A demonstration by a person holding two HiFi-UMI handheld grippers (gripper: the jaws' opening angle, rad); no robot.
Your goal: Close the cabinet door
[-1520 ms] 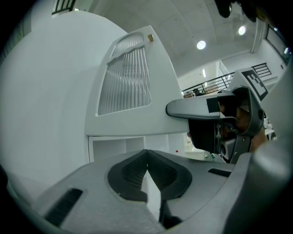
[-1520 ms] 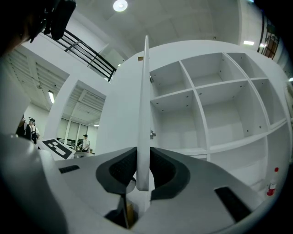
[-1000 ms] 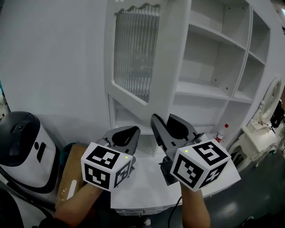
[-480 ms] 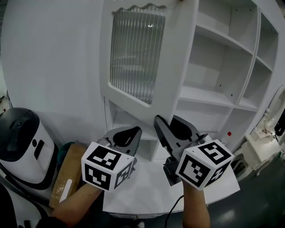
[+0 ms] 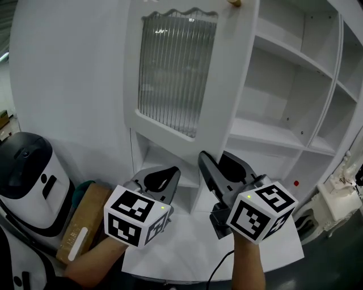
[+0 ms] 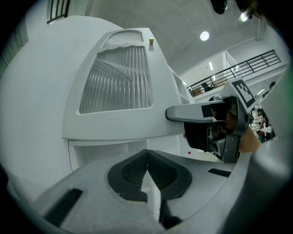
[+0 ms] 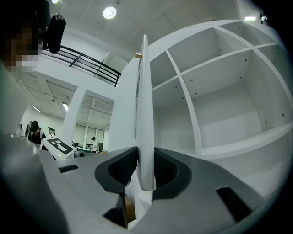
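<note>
The white cabinet door [image 5: 173, 71] with its ribbed glass pane stands swung open, a small wooden knob [image 5: 234, 3] near its top edge. My right gripper [image 5: 212, 161] holds the door's lower free edge. In the right gripper view that edge [image 7: 144, 100] runs up between the pads [image 7: 120, 167] of the right gripper [image 7: 145, 157], touching both. Its jaws have just been opening with the door between them. My left gripper [image 5: 170, 173] hovers beside it below the door, shut on nothing. The left gripper [image 6: 147, 153] faces the door's front [image 6: 116, 82].
Open white shelves [image 5: 283, 85] fill the cabinet to the right of the door. A white-and-black appliance [image 5: 28, 175] and a cardboard box [image 5: 82, 221] sit at lower left. A white tabletop [image 5: 187, 249] lies under both grippers. A red-capped bottle [image 5: 295, 183] stands at right.
Both grippers have drifted a little lower and to the right in the head view. The door fills more of the picture and its knob has come into sight at the top.
</note>
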